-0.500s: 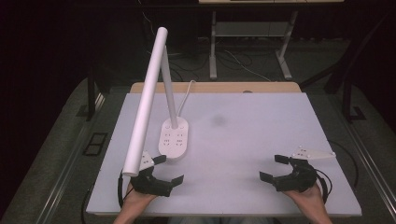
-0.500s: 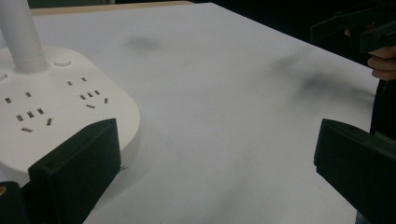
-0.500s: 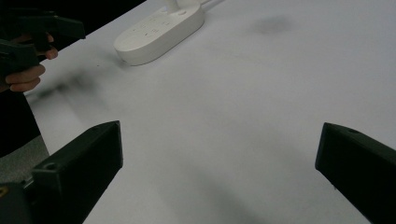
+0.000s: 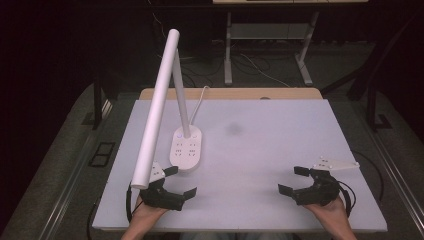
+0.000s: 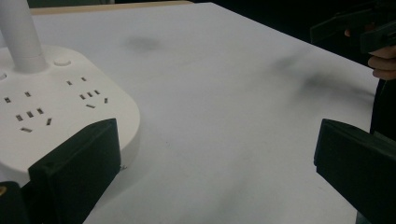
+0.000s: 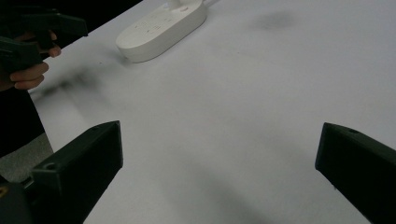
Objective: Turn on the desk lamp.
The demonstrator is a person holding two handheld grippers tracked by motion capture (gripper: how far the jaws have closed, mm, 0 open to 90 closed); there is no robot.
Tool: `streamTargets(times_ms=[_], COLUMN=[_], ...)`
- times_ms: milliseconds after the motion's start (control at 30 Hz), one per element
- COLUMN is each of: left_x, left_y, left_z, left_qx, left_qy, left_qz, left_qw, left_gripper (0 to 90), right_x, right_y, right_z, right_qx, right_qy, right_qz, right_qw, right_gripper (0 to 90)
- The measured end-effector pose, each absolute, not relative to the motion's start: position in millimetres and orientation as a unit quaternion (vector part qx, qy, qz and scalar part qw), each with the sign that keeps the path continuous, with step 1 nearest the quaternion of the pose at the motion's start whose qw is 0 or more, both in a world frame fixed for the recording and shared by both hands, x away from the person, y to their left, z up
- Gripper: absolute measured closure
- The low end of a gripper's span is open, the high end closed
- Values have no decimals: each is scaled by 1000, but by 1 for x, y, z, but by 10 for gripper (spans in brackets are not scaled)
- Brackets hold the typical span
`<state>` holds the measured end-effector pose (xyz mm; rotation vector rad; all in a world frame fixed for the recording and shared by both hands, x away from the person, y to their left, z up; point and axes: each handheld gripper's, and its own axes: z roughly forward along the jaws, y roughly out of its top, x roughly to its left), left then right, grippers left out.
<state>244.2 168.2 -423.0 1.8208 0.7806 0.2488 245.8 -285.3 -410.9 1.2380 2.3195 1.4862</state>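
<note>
A white desk lamp stands on the left half of the white table [image 4: 270, 150]. Its oval base [image 4: 187, 147] carries several sockets, and its long tube head [image 4: 156, 107] slants down toward the front left. My left gripper [image 4: 182, 181] rests at the front left, just in front of the base, open with nothing between its jaws. In the left gripper view the base [image 5: 56, 107] lies beside the left jaw, and the gripper [image 5: 215, 172] is open over bare table. My right gripper [image 4: 288, 180] sits at the front right, open and empty. The right gripper view shows it [image 6: 219, 172] facing the distant base [image 6: 161, 28].
A faint dark smudge [image 4: 233, 129] marks the table's middle. The lamp's white cord [image 4: 202, 95] runs off the back edge. Behind the table stand a desk frame [image 4: 265, 40] and cables on the dark floor. The other hand and its gripper [image 6: 37, 32] appear at the upper left.
</note>
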Motion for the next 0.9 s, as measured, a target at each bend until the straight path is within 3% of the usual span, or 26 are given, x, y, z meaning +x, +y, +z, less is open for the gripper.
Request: streamTargets(times_ms=[900], left_x=[243], left_y=[171], left_z=[-423], left_qx=[762], left_qy=[335], left_qz=[105], left_qw=[544], left_gripper=[0], right_x=[257], right_y=[-273], right_z=[-392], right_qx=[387], right_qy=[787], right_qz=[479], right_qw=[42], right_gripper=[3])
